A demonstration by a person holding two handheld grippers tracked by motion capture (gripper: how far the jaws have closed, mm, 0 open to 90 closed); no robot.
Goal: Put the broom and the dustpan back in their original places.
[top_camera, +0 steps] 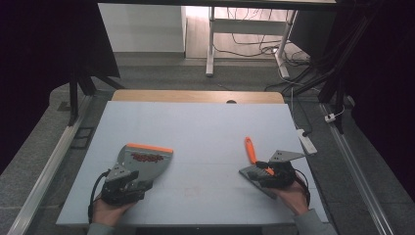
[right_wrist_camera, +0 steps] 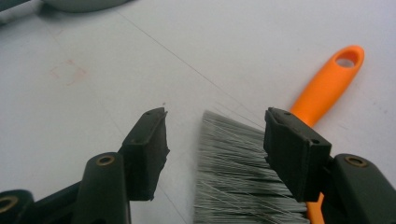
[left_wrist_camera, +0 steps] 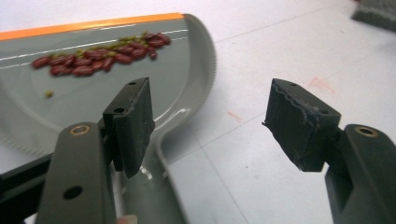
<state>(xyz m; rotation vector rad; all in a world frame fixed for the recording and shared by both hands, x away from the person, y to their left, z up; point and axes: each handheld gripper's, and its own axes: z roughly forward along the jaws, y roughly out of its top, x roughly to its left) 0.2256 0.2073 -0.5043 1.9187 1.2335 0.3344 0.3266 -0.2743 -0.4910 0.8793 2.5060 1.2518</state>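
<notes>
At lower left the light, rigid dustpan (top_camera: pixel 142 161) holding loose beans (left_wrist_camera: pixel 100 55) wants a level grip on its handle, while both tongs (left_wrist_camera: pixel 212 126) (right_wrist_camera: pixel 212 154) stand spread, holding nothing, the right over the soft-bristled brush (right_wrist_camera: pixel 327 84).

Beyond your work surface

Ahead of you the pale blue-grey table (top_camera: pixel 195 122) ends at a wooden strip (top_camera: pixel 195 96); past it stands a white desk frame (top_camera: pixel 210 44) with loose cables (top_camera: pixel 254 41) on the floor. A white power strip (top_camera: pixel 307 140) lies off the table's right edge.
</notes>
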